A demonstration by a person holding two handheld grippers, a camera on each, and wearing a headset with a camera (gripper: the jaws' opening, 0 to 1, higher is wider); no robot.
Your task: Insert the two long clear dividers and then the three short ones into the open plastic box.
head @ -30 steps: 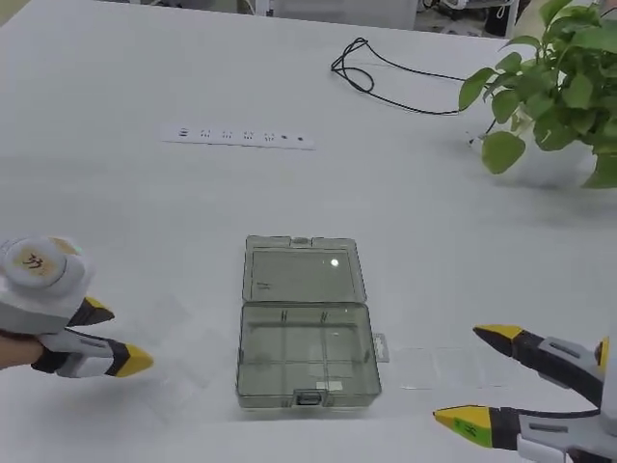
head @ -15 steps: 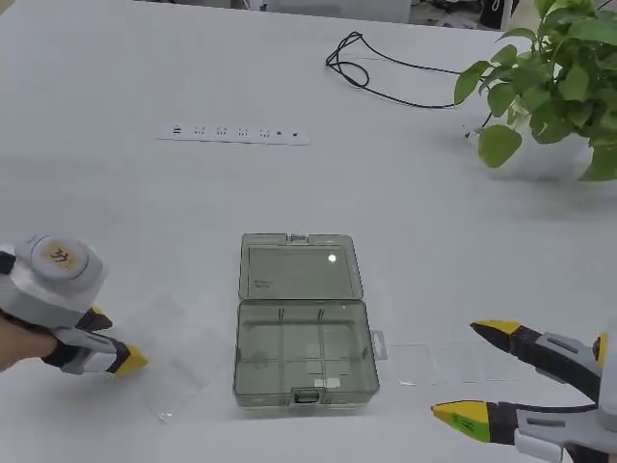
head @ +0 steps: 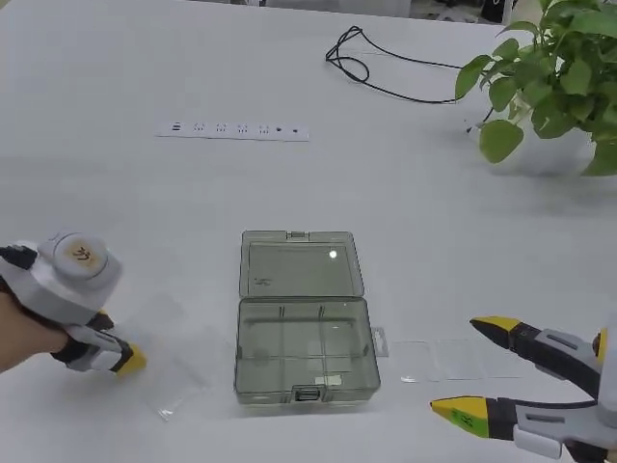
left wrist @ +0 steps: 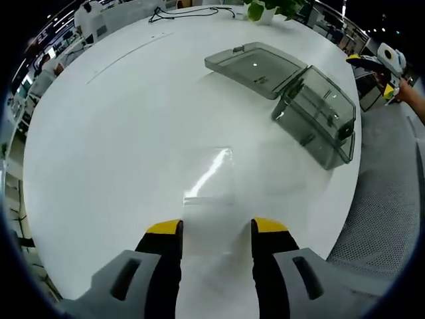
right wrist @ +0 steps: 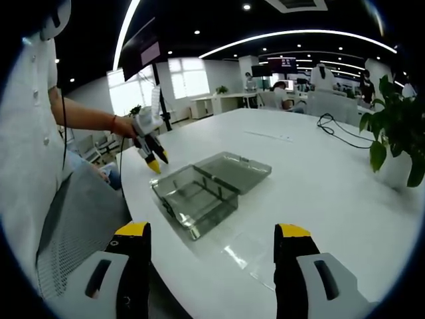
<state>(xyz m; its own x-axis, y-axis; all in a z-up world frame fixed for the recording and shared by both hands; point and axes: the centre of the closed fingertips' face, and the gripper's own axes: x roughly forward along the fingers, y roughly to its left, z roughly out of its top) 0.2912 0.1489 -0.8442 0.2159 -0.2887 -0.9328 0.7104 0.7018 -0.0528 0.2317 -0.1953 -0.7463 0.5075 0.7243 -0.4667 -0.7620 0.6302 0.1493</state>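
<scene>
The open smoky plastic box (head: pixel 304 359) lies in the middle of the white table, its lid (head: pixel 301 262) folded back flat. Clear dividers (head: pixel 451 359) lie to the right of it, and more clear pieces (head: pixel 178 388) lie to its left. My left gripper (head: pixel 125 361) hovers low by the left pieces. In its own view the left gripper (left wrist: pixel 216 229) stands open, with a clear divider (left wrist: pixel 211 176) just ahead of the tips and the box (left wrist: pixel 319 116) beyond. My right gripper (head: pixel 474 367) is open near the right dividers (right wrist: pixel 249 256), facing the box (right wrist: pixel 196 193).
A white power strip (head: pixel 236 130) lies far behind the box. A black cable (head: pixel 386 72) loops at the back and a potted plant (head: pixel 554 77) stands at the back right. The table's front edge runs close below both grippers.
My left gripper has rolled and dipped toward the clear pieces left of the box. The right gripper has stayed where it was. The head camera has shifted slightly.
</scene>
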